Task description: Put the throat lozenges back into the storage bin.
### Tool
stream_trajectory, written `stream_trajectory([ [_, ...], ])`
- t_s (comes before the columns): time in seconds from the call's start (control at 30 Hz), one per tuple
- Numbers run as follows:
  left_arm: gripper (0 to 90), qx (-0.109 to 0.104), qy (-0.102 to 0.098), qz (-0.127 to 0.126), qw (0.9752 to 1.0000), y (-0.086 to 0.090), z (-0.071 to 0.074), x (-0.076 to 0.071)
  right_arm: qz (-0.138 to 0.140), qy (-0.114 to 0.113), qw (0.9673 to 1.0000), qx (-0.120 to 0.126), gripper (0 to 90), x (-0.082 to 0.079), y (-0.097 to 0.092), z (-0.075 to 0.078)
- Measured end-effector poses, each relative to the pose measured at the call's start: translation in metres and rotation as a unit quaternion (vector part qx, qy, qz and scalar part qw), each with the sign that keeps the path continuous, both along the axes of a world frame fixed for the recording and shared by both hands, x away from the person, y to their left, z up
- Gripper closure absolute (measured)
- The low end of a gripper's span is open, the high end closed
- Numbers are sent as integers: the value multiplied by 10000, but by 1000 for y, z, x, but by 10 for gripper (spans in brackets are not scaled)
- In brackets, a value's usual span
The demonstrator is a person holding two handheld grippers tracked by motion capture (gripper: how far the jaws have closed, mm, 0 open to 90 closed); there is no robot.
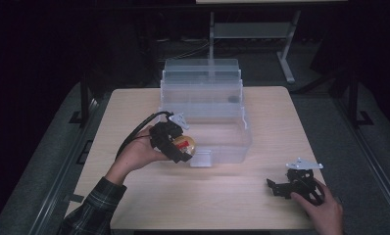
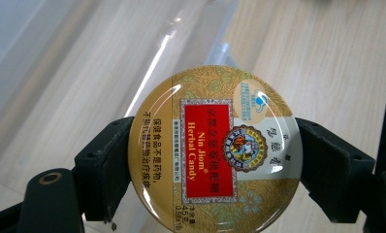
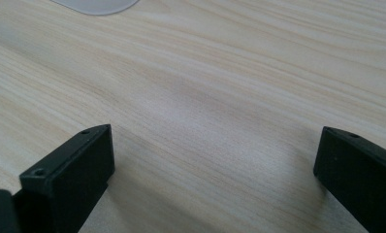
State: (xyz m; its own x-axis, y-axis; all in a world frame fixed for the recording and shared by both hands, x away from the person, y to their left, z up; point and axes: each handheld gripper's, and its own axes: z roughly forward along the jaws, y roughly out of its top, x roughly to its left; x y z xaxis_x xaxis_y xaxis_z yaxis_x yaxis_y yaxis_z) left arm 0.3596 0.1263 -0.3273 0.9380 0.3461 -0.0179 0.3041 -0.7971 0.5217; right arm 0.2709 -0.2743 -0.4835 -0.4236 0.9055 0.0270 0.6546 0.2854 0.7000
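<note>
While the left hand-held gripper (image 1: 176, 143) pinches the candy tin (image 2: 214, 150) at its rim, just short of the clear box (image 1: 227, 142) ahead, keep it level going over the wall; the right hand-held gripper (image 1: 287, 187) rests spread on the bench (image 1: 222, 196).

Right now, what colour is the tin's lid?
Gold, with a red centre label and a white patch; the tin shows best in the left gripper view.

1 candy tin (image 2: 214, 151), 1 clear plastic bin (image 1: 232, 147), 2 tongs: left (image 1: 182, 147), right (image 1: 276, 188), 1 table (image 1: 222, 196).
</note>
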Motion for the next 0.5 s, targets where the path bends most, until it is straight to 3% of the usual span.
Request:
stream_trajectory([
  [0.5, 195, 14, 12, 276, 9996, 9, 1, 17, 3, -3, 10000, -3, 5, 0, 0, 0],
])
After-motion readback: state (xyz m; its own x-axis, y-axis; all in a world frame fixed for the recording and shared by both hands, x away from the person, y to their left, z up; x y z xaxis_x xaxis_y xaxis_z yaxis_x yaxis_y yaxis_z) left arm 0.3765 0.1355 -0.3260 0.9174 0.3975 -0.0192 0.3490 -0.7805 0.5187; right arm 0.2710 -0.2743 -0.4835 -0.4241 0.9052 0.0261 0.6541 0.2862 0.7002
